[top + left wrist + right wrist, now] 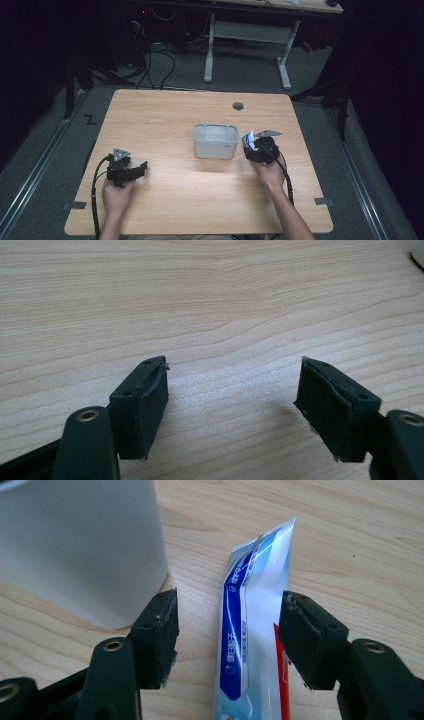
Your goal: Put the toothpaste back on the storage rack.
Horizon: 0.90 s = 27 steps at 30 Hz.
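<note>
Right gripper (227,630) is down at the table beside the white container (80,545), and lying between its jaws is a toothpaste tube (252,605), blue and white with a strip of red along one edge. The jaws stand spread: the left pad (167,640) is clear of the tube with bare wood showing in the gap, and the right pad (305,640) sits at the tube's red edge (touching or merely just beside it, hard to call from here), so this reads as released, not yet a grip. Here is what matters: the tube's long axis runs straight away from the gripper, parallel to the jaws, its flat crimped end pointing off across the table, so the pads face its two long sides and a plain squeeze should catch it across its width. From the high view the tube (248,136) lies just right of the container (215,141), near its wall, with the right gripper (252,145) over it. The left gripper (142,167) is well apart, resting at the near left of the table (165,110), its jaws wide open over bare wood with nothing between the pads (150,405). The right hand (270,172) is clearly the nearer one, and I'd judge the grasp is its job, with the container a short lift to its left.
</note>
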### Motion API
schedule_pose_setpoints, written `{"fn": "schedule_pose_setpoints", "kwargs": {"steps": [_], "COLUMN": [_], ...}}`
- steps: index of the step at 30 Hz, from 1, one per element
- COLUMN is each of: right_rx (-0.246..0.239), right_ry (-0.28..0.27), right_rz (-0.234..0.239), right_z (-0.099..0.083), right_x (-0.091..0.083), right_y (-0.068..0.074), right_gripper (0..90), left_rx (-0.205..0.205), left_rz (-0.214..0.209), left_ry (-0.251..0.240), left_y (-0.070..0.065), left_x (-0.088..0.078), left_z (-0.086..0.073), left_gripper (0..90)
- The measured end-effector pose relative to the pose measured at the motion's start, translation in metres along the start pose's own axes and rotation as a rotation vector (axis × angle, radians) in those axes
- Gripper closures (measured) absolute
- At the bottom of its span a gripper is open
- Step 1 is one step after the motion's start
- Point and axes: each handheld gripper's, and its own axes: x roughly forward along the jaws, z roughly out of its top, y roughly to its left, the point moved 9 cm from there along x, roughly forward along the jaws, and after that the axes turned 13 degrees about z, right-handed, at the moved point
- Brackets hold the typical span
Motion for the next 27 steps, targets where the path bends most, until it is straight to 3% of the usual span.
{"fn": "schedule_pose_setpoints", "kwargs": {"steps": [8,17,27], "right_rx": [-0.004,0.03,0.06], "right_ry": [0.05,0.115,0.15], "right_rz": [-0.023,-0.066,-0.072], "right_z": [0.003,0.0,0.001], "right_x": [0.013,0.025,0.033], "right_y": [-0.005,-0.015,-0.023], "right_gripper": [41.9,42.4,45.5], "left_rx": [-0.005,-0.008,-0.008], "left_rz": [-0.005,-0.011,-0.012], "left_ry": [0.0,-0.001,0.0], "left_y": [0.0,0.0,0.0], "left_x": [0.0,0.0,0.0], "left_z": [0.0,0.0,0.0], "left_gripper": [29.1,28.9,28.8]}}
